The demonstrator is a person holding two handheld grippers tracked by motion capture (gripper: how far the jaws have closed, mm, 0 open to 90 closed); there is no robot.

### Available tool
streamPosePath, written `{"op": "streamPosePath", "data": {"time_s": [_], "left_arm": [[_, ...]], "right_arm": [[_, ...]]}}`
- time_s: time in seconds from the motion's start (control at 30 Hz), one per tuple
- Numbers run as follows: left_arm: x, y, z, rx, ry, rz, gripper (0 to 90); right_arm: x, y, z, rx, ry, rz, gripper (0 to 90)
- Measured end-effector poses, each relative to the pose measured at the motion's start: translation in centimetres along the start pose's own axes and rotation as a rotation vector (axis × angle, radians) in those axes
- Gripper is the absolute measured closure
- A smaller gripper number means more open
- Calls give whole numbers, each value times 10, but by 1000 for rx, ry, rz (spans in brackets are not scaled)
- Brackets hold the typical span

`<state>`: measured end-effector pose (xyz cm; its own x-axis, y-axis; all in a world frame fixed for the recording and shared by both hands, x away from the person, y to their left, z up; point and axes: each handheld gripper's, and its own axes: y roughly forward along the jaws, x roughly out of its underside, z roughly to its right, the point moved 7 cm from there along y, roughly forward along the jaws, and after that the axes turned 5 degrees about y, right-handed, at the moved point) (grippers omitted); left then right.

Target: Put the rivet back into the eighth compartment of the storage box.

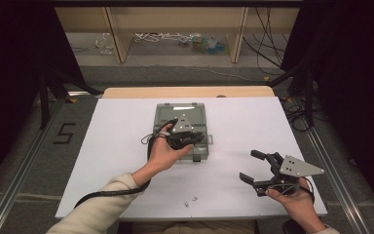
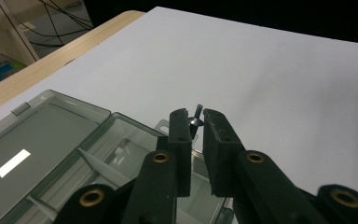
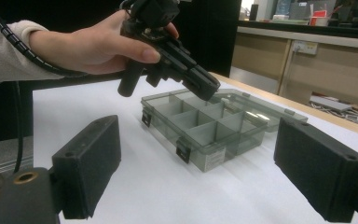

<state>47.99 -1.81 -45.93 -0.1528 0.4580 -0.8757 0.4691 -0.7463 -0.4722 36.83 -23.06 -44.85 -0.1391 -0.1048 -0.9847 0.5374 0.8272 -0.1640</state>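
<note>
Screw (image 2: 196,119) — small, dark, with a round head — is sitting pinched between the tips of your left gripper (image 2: 195,122), whose jaws are standing nearly together on it; only the head and a bit of shank are poking out above the pads, the rest being covered by them. You are holding that gripper over the grey compartment box (image 3: 205,126), which is lying open on the white table (image 1: 117,146) with its clear lid (image 2: 37,135) folded flat behind. From the high view your left hand (image 1: 168,151) and the gripper are covering the middle of the box, so which compartment the screw is hanging above is hard to tell. In the right gripper view the screw itself is too small to make out at the jaw tips. Your right gripper (image 1: 255,168) is resting near the table's right front corner, well apart from the box, its jaws standing wide apart with nothing between them. Two tiny bright pieces (image 1: 190,201) are lying near the front edge — too small to identify.
</note>
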Motion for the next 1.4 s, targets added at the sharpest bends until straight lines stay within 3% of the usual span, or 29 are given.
{"op": "streamPosePath", "data": {"time_s": [0.47, 0.63, 0.73, 0.77, 0.8, 0.93, 1.07, 1.13, 1.27, 1.4], "left_arm": [[-2, 10, 0, 1, 5, -3, 806], [-3, 9, -2, -6, 13, -11, 759], [-3, 8, -3, -12, 6, -7, 668], [-4, 7, -3, -14, 13, -4, 589], [-5, 6, -3, -15, 25, -3, 589], [-8, 2, 5, 19, 34, -14, 365], [-9, -5, 16, 64, 70, -5, 221], [-8, -8, 19, 58, 79, 3, 162], [-6, -18, 24, 56, 88, 5, 104], [-6, -25, 30, 68, 82, 38, 84]], "right_arm": [[0, 0, 0, 0, 2, 3, 157], [0, 0, 0, 1, 1, 1, 157], [0, 0, 0, 1, 2, 0, 157], [0, 0, 0, 0, 2, -1, 157], [0, 0, 0, 0, 2, -1, 157], [0, 0, 0, -2, 4, 2, 157], [0, 0, 0, -3, 2, 4, 157], [0, 0, 0, -2, -2, 2, 157], [0, 0, 0, -3, -1, 1, 157], [1, -1, -1, -7, -2, -5, 157]]}}
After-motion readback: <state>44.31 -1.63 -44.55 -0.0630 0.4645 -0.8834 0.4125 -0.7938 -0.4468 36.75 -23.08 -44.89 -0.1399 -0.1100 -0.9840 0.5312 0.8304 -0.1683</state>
